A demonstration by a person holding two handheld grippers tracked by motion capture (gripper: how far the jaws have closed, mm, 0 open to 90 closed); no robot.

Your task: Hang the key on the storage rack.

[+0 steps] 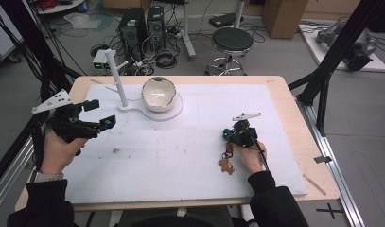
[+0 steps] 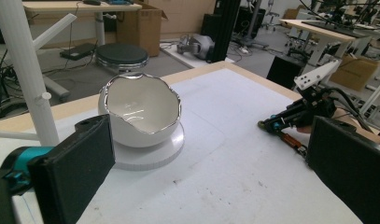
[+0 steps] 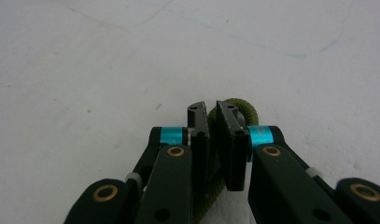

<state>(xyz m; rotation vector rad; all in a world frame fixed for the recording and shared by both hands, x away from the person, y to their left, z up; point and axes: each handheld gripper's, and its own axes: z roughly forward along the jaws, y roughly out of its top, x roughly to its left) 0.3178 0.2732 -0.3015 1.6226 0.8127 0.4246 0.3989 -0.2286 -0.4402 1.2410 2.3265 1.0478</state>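
A white bowl [image 1: 158, 94] with a jagged eggshell rim sits on the round base of a white stand [image 1: 115, 75] at the back of the table. In the left gripper view the bowl [image 2: 142, 108] lies ahead of my left gripper [image 2: 211, 177]. That left gripper [image 1: 101, 113] hovers over the table's left side, jaws wide open and empty. My right gripper [image 1: 226, 137] is low at the right, shut on a green cord loop [image 3: 240, 108]. A brown figure charm [image 1: 226, 165] on that cord lies on the mat by the right hand.
A white mat [image 1: 190, 146] covers the wooden table [image 1: 294, 123]. The stand's upright post [image 2: 24, 70] rises left of the bowl. A small brown stain [image 1: 116, 151] marks the mat. A stool [image 1: 231, 42] and computer towers stand behind the table.
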